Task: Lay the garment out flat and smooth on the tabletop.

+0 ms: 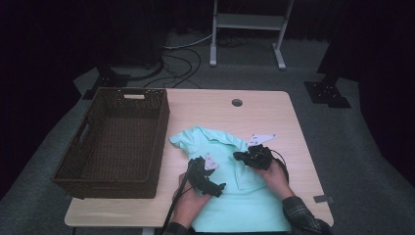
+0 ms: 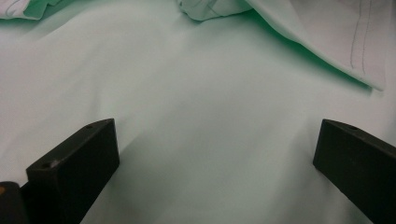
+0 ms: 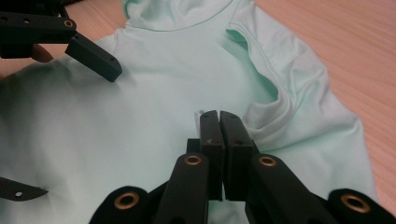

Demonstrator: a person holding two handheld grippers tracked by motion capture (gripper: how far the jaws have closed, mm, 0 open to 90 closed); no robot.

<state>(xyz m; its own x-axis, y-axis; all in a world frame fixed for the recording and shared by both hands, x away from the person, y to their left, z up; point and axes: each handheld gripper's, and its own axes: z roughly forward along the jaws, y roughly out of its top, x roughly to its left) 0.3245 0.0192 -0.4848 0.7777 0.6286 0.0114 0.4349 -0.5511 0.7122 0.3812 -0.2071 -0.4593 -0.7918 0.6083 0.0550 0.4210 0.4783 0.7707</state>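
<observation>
A mint green shirt (image 1: 230,196) lies spread on the light wooden table (image 1: 274,112), its collar toward the far side. My left gripper (image 1: 215,188) hovers low over the shirt's left part, jaws wide open, with flat cloth (image 2: 210,93) between them and nothing pinched. My right gripper (image 1: 242,156) is over the shirt's upper middle, beside a folded-in sleeve (image 3: 280,93). Its jaws (image 3: 218,116) are pressed together with a sliver of the shirt's cloth at the tips. One finger (image 3: 93,56) of the left gripper shows in the right gripper view, above the shirt (image 3: 163,70).
A large dark wicker basket (image 1: 161,127) stands on the table's left side. A round cable hole (image 1: 237,103) sits near the far edge. A white metal stand (image 1: 247,22) and cables are on the floor beyond the table.
</observation>
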